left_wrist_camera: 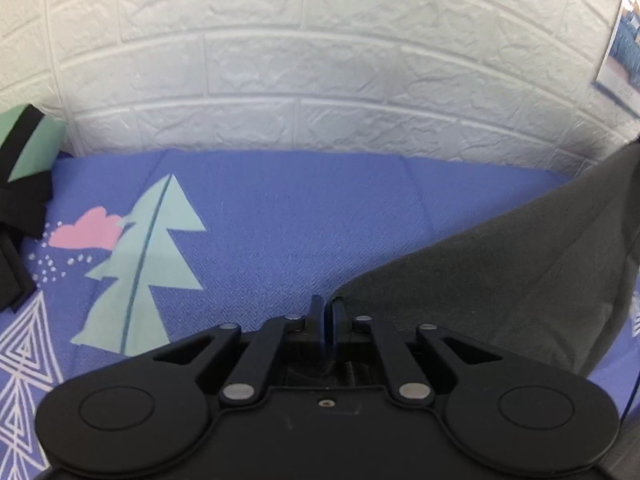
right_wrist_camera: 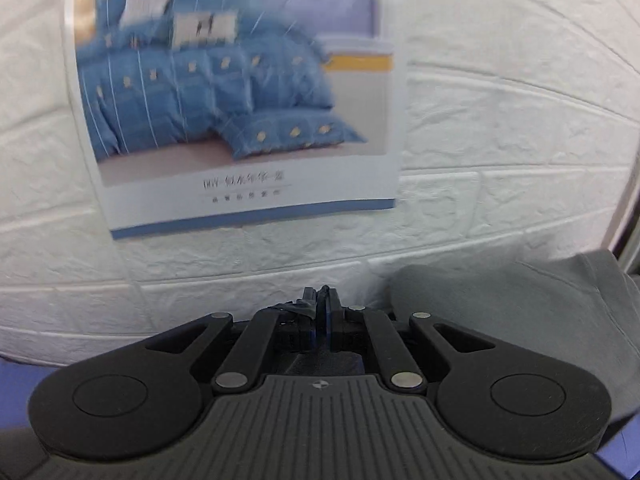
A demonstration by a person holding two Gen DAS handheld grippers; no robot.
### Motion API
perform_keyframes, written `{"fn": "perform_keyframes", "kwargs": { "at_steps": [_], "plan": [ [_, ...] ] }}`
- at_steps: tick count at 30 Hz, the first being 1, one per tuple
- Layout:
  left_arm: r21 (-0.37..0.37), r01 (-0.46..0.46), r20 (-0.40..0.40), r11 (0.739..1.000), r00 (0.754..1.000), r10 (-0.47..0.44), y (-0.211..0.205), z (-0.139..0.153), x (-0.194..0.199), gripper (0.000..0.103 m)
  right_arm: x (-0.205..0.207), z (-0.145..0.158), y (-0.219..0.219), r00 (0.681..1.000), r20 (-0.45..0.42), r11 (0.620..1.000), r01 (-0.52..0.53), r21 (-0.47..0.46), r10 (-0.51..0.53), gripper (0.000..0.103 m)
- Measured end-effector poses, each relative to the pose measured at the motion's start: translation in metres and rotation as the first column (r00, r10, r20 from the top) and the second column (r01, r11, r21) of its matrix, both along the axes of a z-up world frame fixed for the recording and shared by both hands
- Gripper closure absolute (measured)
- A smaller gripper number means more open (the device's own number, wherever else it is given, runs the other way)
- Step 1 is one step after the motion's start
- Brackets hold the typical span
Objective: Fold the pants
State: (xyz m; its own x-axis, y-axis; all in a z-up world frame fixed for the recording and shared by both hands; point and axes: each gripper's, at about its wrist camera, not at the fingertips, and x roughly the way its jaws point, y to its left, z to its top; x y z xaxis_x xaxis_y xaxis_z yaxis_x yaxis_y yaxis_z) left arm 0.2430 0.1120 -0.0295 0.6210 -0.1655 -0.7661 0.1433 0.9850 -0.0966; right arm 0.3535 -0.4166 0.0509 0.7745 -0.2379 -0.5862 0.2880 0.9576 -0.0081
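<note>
The dark grey pants [left_wrist_camera: 500,272] rise as a taut sheet from my left gripper [left_wrist_camera: 327,308] toward the upper right, above the blue bedsheet [left_wrist_camera: 280,220]. The left jaws stand almost together, with the pants' edge meeting the right fingertip. In the right wrist view the pants [right_wrist_camera: 500,320] hang lifted in front of the white wall, just right of my right gripper [right_wrist_camera: 322,300]. Its jaws are also nearly together, with a scrap of dark cloth at the tips. The pinch point itself is hidden behind the fingers in both views.
The bedsheet has a pale green tree print [left_wrist_camera: 148,264] and a pink cloud. A black and green item [left_wrist_camera: 24,200] lies at the sheet's left edge. A white brick-pattern wall [left_wrist_camera: 320,60] backs the bed, with a bedding poster [right_wrist_camera: 240,100] on it.
</note>
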Motion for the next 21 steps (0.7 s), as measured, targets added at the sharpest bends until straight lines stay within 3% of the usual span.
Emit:
{"fn": "perform_keyframes", "kwargs": {
  "at_steps": [1,2,4,5,9,10,16,19,21],
  "plan": [
    [0.009,-0.011,0.001,1.0,1.0,0.011,0.0,-0.004,0.002,0.076,0.006,-0.004,0.001,1.0,-0.001,1.0,0.004,-0.021,-0.004,0.063],
    [0.011,-0.02,0.003,1.0,1.0,0.02,0.001,-0.007,0.004,0.057,0.009,-0.005,0.002,1.0,0.022,0.999,0.022,-0.048,-0.021,0.032],
    [0.003,-0.039,0.017,0.999,0.999,0.039,0.004,-0.007,0.006,0.04,0.002,-0.002,0.001,0.994,0.105,0.997,0.044,-0.071,-0.037,0.002],
    [-0.005,-0.047,0.019,0.999,0.999,0.047,0.007,-0.008,0.006,0.034,-0.003,0.0,-0.001,0.99,0.134,0.997,0.045,-0.069,-0.036,0.001],
    [-0.026,-0.072,0.02,0.997,0.997,0.072,0.01,-0.007,0.005,0.03,-0.04,0.002,-0.012,0.986,0.167,1.0,0.023,-0.002,-0.022,0.003],
    [-0.023,-0.078,0.022,0.997,0.997,0.078,0.009,-0.006,0.003,0.023,-0.054,-0.001,-0.013,0.987,0.162,1.0,-0.002,0.024,-0.002,0.003],
    [-0.058,-0.101,0.024,0.993,0.994,0.103,0.009,0.009,-0.018,0.01,-0.126,-0.043,0.004,0.988,0.064,0.979,-0.147,0.143,0.139,0.004],
    [-0.089,-0.097,0.026,0.991,0.995,0.1,0.005,0.024,-0.037,0.0,-0.131,-0.065,0.008,0.993,-0.012,0.976,-0.112,0.187,0.116,0.004],
    [-0.114,-0.082,0.025,0.99,0.996,0.085,0.0,0.034,-0.054,0.0,-0.128,-0.074,0.003,0.997,-0.025,0.962,-0.066,0.266,0.075,0.004]
  ]
}}
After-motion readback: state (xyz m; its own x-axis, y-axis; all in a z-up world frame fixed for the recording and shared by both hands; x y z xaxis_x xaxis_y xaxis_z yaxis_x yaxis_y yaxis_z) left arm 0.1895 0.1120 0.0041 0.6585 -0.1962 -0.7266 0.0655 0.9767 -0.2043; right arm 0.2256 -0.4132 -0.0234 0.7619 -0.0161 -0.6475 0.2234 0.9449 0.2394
